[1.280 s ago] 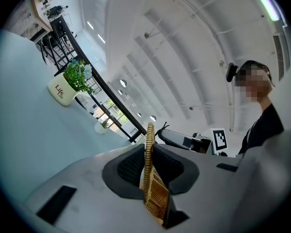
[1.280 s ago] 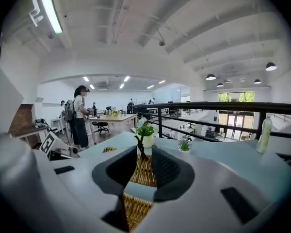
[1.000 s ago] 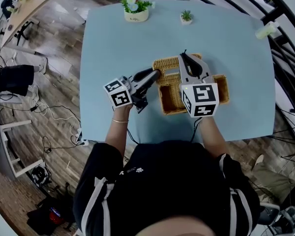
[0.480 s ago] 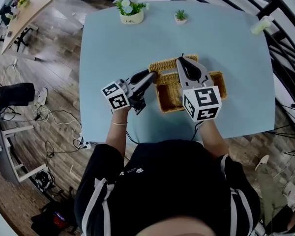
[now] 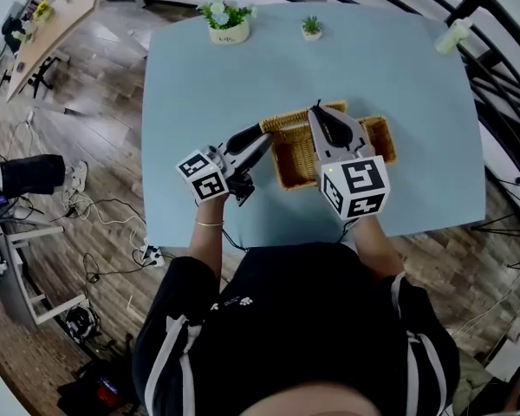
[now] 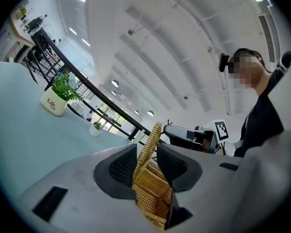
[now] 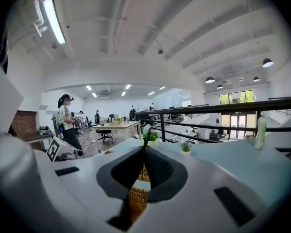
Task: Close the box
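A wicker box lies mid-table, its lid raised along the back-left rim. My left gripper reaches the lid's left end. In the left gripper view the lid stands edge-on between the jaws of my left gripper. The jaws have just been opening, and a gap shows beside the wicker. My right gripper points over the box at the lid's top edge. In the right gripper view the right gripper has its tips together, with wicker showing below them.
A white potted plant, a small plant and a bottle stand along the blue table's far edge. A railing runs behind the table. Other people stand at desks further back.
The left jaws pinched the lid's edge earlier and now stand wider around it. The right jaws, apart before, have closed tip to tip. Both grippers have shifted a little with the lid.
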The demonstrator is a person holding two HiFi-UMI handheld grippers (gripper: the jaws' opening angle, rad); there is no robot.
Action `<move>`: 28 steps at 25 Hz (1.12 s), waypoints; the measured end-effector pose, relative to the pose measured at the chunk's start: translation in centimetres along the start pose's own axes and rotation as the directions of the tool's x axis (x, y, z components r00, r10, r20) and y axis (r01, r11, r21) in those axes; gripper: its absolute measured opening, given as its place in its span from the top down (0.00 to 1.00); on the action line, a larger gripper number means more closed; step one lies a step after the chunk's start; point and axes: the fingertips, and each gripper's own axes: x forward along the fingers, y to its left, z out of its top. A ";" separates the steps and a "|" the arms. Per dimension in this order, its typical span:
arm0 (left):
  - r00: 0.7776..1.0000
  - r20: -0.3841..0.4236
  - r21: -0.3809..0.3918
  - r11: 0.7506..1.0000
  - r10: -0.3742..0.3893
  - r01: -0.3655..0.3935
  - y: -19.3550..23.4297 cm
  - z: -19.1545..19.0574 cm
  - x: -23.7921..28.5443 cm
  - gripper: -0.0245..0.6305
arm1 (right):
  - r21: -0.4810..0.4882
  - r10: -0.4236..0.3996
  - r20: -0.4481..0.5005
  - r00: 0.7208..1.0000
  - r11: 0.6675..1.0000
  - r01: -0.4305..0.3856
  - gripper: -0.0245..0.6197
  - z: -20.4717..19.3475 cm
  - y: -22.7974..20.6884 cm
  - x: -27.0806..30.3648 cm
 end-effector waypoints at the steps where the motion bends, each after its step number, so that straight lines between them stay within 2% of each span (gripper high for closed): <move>1: 1.000 -0.003 0.006 1.000 0.006 -0.006 -0.2 -0.2 -0.1 0.80 | 0.001 0.000 0.002 1.000 1.000 0.000 0.94 -0.1 0.1 -0.3; 9: 0.999 -0.014 0.029 0.999 0.034 -0.033 -1.2 -1.0 -0.6 0.78 | 0.005 0.003 0.005 1.000 1.000 -0.003 0.94 -0.9 1.0 -2.6; 19: 0.993 -0.085 0.143 0.987 0.081 -0.068 -2.6 -2.7 -1.3 0.75 | 0.026 0.014 -0.009 1.000 1.000 -0.013 0.94 -2.9 1.6 -4.9; 28: 0.988 -0.091 0.130 0.985 0.126 -0.113 -3.3 -4.2 -2.9 0.74 | 0.038 0.027 -0.035 0.999 0.999 -0.026 0.94 -4.9 1.8 -6.1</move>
